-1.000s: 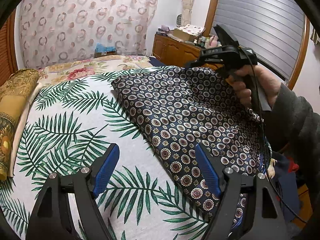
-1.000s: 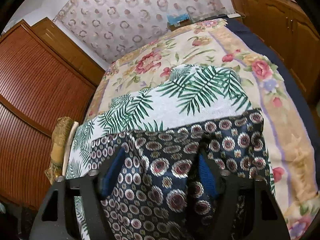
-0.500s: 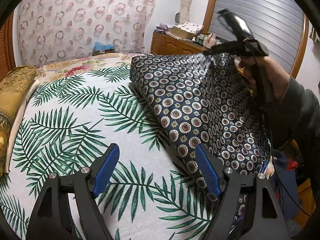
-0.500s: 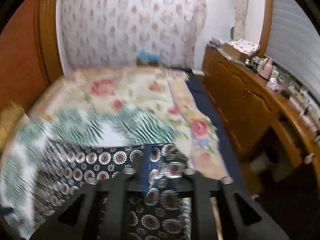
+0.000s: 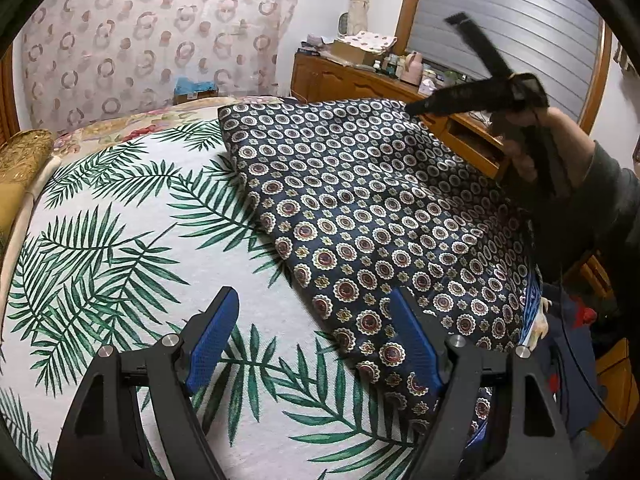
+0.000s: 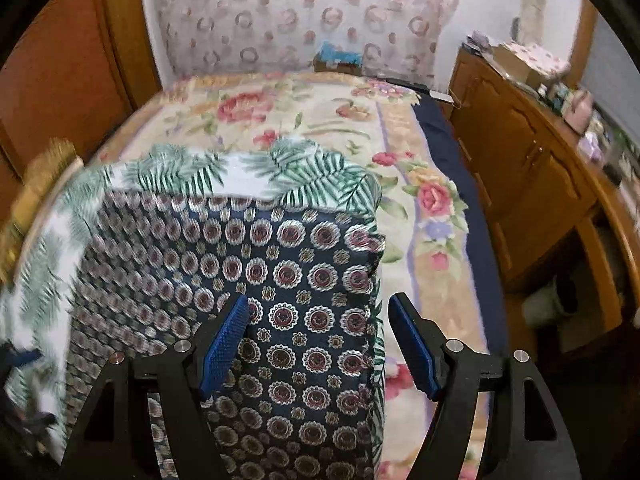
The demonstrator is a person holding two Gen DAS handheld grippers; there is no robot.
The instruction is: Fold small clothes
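The right gripper (image 6: 318,344) is opening its jaws; the blue pads (image 6: 224,340) stand apart and press on nothing, though the cloth (image 6: 304,300) lies under and between them with its right edge inside the gap. The left gripper (image 5: 316,338) is spread wide and empty, its right pad (image 5: 414,340) hanging just over the cloth's near edge, the left one over the sheet (image 5: 120,240).

The cloth, dark blue with round medallions, lies flat on the palm-leaf sheet on the bed (image 6: 400,160), towards its right side, with one straight folded edge running diagonally in the left view. It seems one fold is just laid and let go.

The next move, as I judge it, calls for taking an edge or corner anew and carrying it across for a second fold, both grippers pinching the layers together so the lower one does not slide. The fabric looks smooth and may slip.
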